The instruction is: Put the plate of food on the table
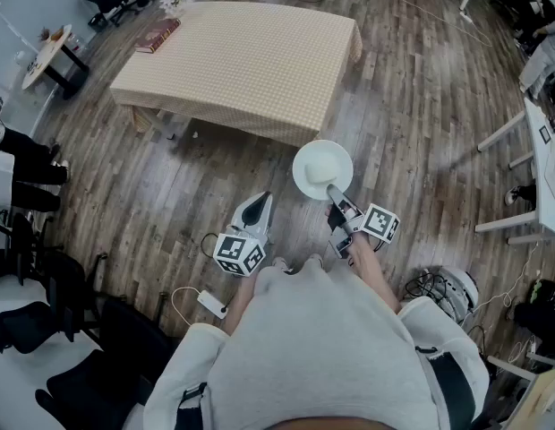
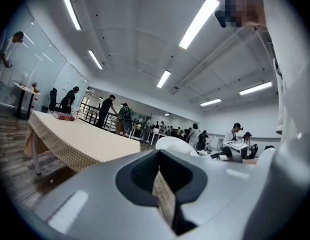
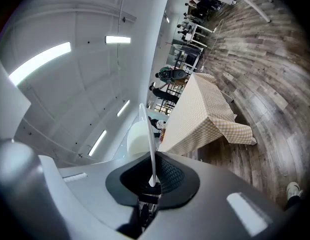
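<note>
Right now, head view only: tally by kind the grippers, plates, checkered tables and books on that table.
grippers: 2 (left gripper, right gripper)
white plate: 1, held at its rim by the right gripper
checkered table: 1
book: 1, at the table's far left corner
total: 5
</note>
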Available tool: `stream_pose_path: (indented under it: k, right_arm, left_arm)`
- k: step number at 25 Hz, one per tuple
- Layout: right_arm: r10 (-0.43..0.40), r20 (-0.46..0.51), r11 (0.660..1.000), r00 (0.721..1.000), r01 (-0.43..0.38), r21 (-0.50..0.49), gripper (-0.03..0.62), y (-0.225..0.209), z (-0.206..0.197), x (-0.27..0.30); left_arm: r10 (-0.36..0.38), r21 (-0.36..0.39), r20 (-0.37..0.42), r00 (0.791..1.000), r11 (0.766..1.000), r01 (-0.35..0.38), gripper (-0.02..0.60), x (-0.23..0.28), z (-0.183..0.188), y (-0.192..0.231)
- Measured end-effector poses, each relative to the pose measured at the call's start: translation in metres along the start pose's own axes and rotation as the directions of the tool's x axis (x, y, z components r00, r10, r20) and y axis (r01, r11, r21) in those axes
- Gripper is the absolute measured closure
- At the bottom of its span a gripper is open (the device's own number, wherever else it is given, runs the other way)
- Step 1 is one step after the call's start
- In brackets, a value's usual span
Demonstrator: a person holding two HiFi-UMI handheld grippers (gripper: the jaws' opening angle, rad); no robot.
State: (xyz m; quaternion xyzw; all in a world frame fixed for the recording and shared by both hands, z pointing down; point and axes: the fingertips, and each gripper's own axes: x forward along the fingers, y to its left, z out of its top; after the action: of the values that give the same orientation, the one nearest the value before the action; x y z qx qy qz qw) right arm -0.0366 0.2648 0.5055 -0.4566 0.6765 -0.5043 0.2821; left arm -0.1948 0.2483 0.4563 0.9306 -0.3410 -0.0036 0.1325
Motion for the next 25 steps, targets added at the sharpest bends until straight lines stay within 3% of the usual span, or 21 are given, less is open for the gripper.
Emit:
stream_pose_path:
  k: [2, 4, 10, 14, 25]
  right_arm:
    - [-0.068, -0.007, 0.998, 0.998, 0.068, 0.004, 0.579, -0.015, -0.003, -0.009]
    - [-0.087, -0.009, 0.996, 0.996, 0.087, 0.007, 0.579, -0.02, -0.004, -0.011]
    - [0.002, -0.009, 1.0, 1.0, -0.002, 0.012, 0.579, -0.013, -0.003, -0.003]
    - [-0.047, -0.027, 0.998, 0.999, 0.048, 0.038, 0.577, -0.022, -0.008, -0.011]
    - [-0.073, -0.057, 0.992, 0.996, 0.078, 0.099, 0.577, -0.051, -0.008, -0.033]
  left_arm:
    - [0.001, -0.001, 0.0, 1.0, 1.0, -0.001, 0.574, -0.001, 0.0, 0.0]
    - [0.002, -0.002, 0.001, 1.0, 1.0, -0.002, 0.573, -0.001, -0.001, 0.0]
    - [0.008, -0.01, -0.006, 1.0, 1.0, -0.008, 0.574, 0.0, -0.004, 0.0]
    - [0.01, -0.012, -0.011, 1.0, 1.0, -0.011, 0.574, -0.003, -0.006, -0.004]
    - [0.036, -0.03, -0.06, 0.998, 0.999, -0.038, 0.573, 0.004, -0.026, -0.022]
